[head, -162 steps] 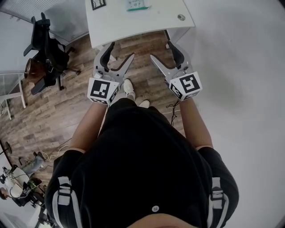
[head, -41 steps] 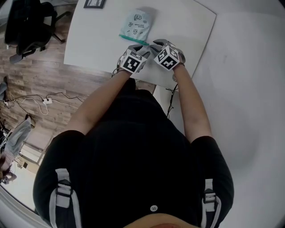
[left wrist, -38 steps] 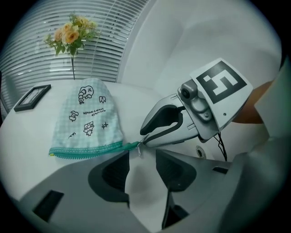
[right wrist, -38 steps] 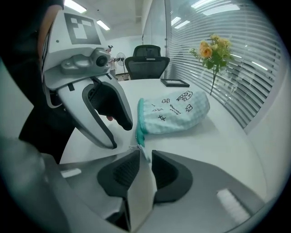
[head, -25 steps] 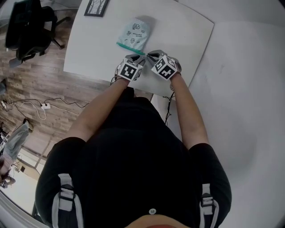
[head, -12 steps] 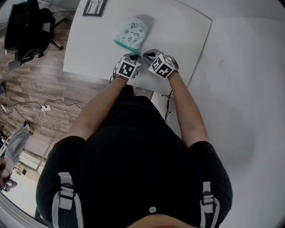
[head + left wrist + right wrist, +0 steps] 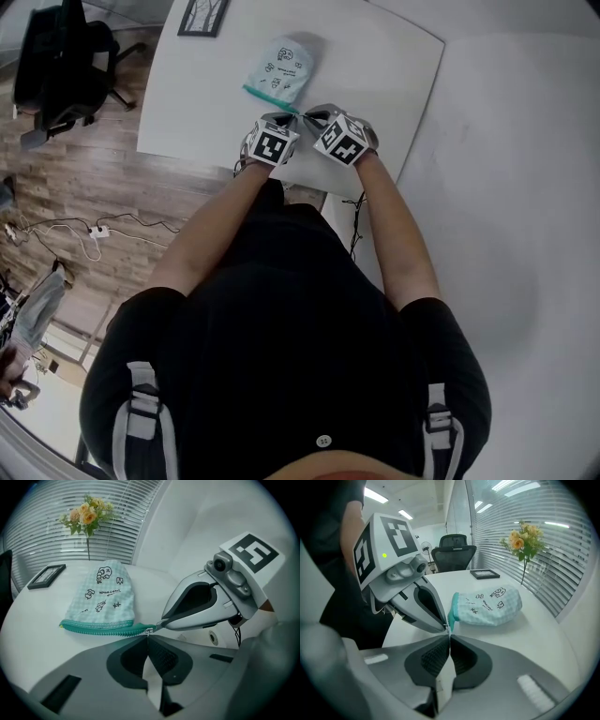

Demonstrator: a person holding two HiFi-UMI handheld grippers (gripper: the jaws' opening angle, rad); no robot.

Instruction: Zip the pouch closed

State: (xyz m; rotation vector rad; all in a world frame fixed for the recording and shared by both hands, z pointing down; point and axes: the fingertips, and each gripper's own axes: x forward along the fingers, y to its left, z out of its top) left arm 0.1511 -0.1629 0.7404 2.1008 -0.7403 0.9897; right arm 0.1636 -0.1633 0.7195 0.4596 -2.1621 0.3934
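A pale blue checked pouch point(image 7: 281, 64) with doodles lies on the white table point(image 7: 375, 66), its teal zipper point(image 7: 101, 628) along the near edge. Both grippers meet at the zipper's near-right end. My left gripper point(image 7: 148, 636) is shut, its tips pinching the small metal zipper pull point(image 7: 149, 631). My right gripper point(image 7: 449, 633) is shut on the teal zipper tail point(image 7: 140, 628) at the pouch's corner, right beside the left tips. In the head view the left gripper point(image 7: 292, 114) and right gripper point(image 7: 307, 114) touch tip to tip. Whether the zipper's teeth are joined is unclear.
A black picture frame point(image 7: 45, 576) and a vase of flowers point(image 7: 87, 515) stand behind the pouch by the window blinds. An office chair point(image 7: 56, 66) is on the wooden floor left of the table. The table's near edge point(image 7: 225, 161) runs just under my hands.
From over the floor, both grippers came onto the table and closed in on the pouch's near corner. Over the last half second they have held still at the zipper's end.
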